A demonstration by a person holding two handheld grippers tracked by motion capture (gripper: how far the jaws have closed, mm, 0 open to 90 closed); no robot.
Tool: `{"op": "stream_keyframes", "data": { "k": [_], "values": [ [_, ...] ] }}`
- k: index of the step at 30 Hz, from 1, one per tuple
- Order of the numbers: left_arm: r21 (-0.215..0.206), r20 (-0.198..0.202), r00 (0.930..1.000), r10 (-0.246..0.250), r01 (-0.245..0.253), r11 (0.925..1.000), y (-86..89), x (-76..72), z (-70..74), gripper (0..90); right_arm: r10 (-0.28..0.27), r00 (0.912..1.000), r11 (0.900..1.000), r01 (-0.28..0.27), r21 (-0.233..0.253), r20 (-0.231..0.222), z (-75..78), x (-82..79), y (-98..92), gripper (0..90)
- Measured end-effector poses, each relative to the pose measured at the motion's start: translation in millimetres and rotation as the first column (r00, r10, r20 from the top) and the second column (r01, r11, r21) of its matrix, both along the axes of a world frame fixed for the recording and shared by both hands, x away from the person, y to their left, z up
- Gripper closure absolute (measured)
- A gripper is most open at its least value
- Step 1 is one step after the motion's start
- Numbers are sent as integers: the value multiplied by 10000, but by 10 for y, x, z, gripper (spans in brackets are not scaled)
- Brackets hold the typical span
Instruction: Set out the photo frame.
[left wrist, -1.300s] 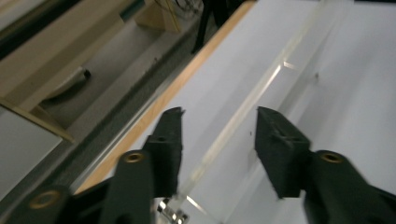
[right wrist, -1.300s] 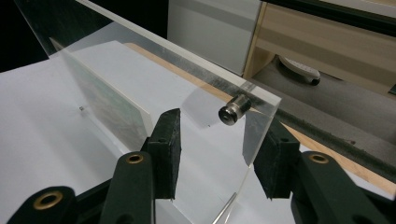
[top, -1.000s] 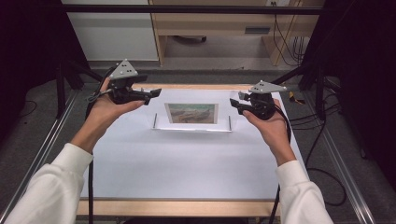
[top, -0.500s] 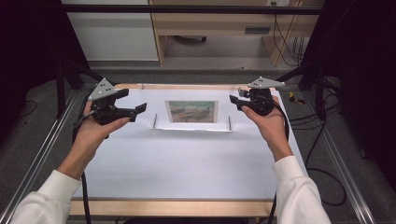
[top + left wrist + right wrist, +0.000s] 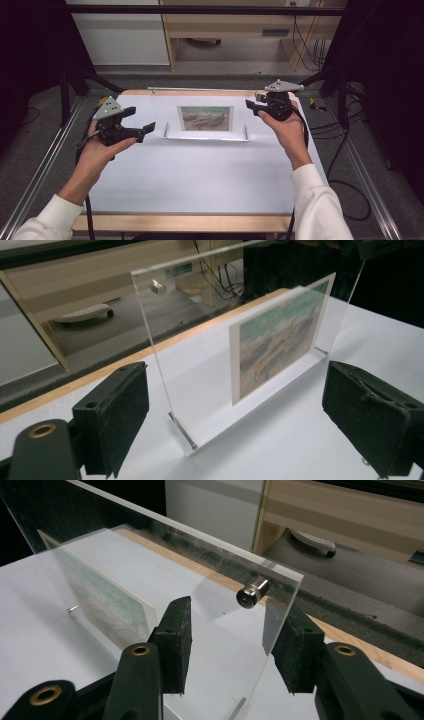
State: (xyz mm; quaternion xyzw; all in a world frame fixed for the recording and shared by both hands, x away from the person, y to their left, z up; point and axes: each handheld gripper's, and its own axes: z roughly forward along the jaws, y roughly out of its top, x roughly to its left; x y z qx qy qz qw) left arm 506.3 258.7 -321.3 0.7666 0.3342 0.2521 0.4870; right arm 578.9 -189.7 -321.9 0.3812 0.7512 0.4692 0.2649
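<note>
1. Centrally, a clear acrylic picture frame (image 5: 205, 120) stands upright toward the far side of the white desk (image 5: 200, 175), holding a landscape print (image 5: 277, 347).
2. Left hand-held gripper (image 5: 145, 131): jaws wide apart, holding nothing, near the frame's left end.
3. Right hand-held gripper (image 5: 232, 640): jaws apart, straddling the frame's right edge beneath a metal standoff (image 5: 251, 592); contact cannot be told.
</note>
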Motion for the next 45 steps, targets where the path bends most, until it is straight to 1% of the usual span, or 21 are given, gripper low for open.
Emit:
{"op": "stream_keyframes", "data": {
  "k": [2,6,9,12,14,20,24,26,29,30,33,35,37,40,44,45],
  "values": [
    [183,-104,9999,46,-44,9998,-6,-11,-58,113,-42,10000,10000,42,1,-19,2,19,4,540],
    [246,-332,9994,27,-19,9997,-11,-34,-166,112,-89,9999,10000,88,-44,-49,7,53,7,539],
    [300,-463,9989,-2,16,9995,-13,-40,-240,112,-120,9999,9999,120,25,-78,6,77,8,538],
    [450,-591,9982,94,-68,9990,-22,-41,-311,113,-166,9998,9999,166,8,-63,4,100,10,536],
    [540,-780,9969,120,-78,9985,-42,-44,-390,113,-229,9997,9997,230,53,-95,1,111,14,535],
    [721,-1151,9933,127,-44,9974,-86,-59,-594,113,-308,9995,9995,308,54,-89,-2,179,17,532],
    [906,-1274,9918,113,3,9959,-110,-75,-707,114,-372,9992,9993,373,89,-141,-3,221,19,530],
    [909,-1359,9906,163,-39,9959,-119,-86,-756,114,-413,9990,9991,415,112,-185,-4,235,22,529],
    [1092,-1375,9902,258,-108,9940,-123,-103,-822,115,-470,9987,9988,472,117,-192,-9,249,23,528],
    [1067,-1450,9890,290,-136,9942,-124,-107,-835,115,-479,9987,9987,481,137,-182,-12,253,23,528],
    [1045,-1448,9888,361,-210,9943,-113,-115,-882,116,-550,9983,9983,553,172,-179,-15,262,28,524],
    [1209,-1255,9910,471,-318,9922,-92,-110,-906,117,-599,9981,9980,602,188,-166,-18,268,35,520],
    [1102,-1243,9905,589,-452,9929,-71,-108,-939,118,-685,9975,9974,688,202,-167,-21,273,49,511],
    [1265,-1230,9900,696,-539,9905,-58,-111,-1001,118,-741,9971,9970,744,229,-160,-26,288,58,506],
    [1254,-1208,9897,769,-617,9902,-47,-121,-1071,118,-808,9966,9962,813,297,-163,-32,294,63,497],
    [1177,-1208,9893,821,-679,9907,-44,-125,-1090,118,-836,9964,9959,841,332,-153,-33,294,68,492]
  ]
}}
